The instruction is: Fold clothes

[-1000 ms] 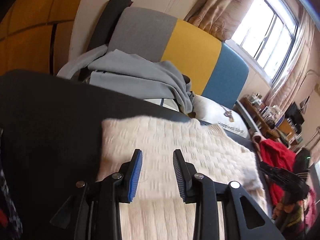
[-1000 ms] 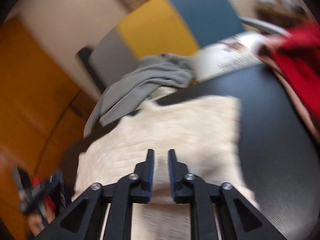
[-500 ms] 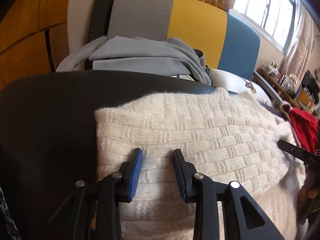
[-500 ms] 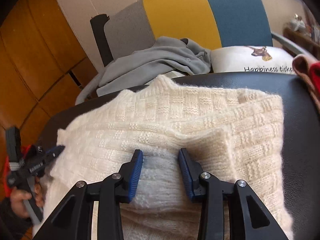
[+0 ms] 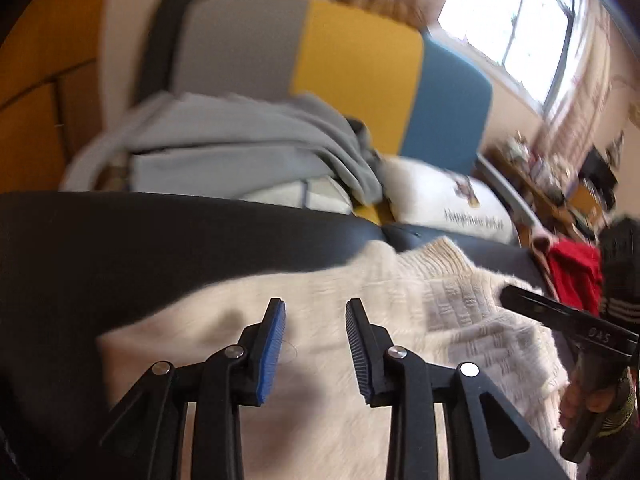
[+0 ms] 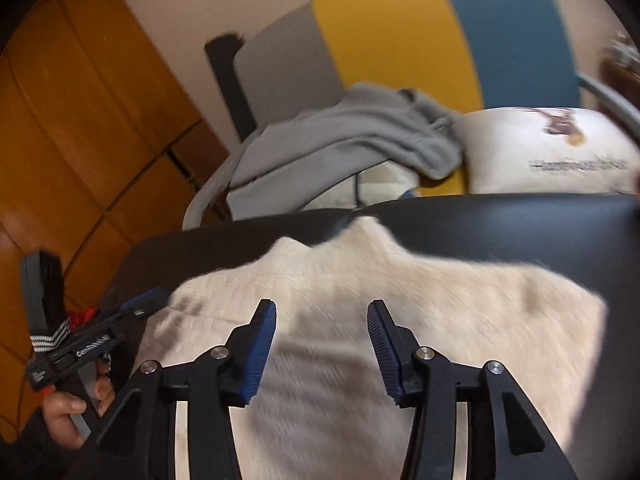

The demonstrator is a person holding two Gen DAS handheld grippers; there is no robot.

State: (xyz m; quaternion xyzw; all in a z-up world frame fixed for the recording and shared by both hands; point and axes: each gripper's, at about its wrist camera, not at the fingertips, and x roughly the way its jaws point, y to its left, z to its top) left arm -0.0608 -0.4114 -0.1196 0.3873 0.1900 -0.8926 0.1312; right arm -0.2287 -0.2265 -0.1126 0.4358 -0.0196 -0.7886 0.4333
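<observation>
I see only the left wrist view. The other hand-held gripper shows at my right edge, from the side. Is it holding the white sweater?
Observer: No. In the right wrist view, the right hand-held gripper has its jaws apart and opening. The white sweater lies below them, not pinched.
Operator: Where does the sweater end on that side?
Observer: Its right corner lies on the black table, with bare table beyond it.
Operator: How does my own hand-held gripper look from there?
Observer: The left hand-held gripper points at the sweater's left edge, and a hand grips its handle.
</observation>
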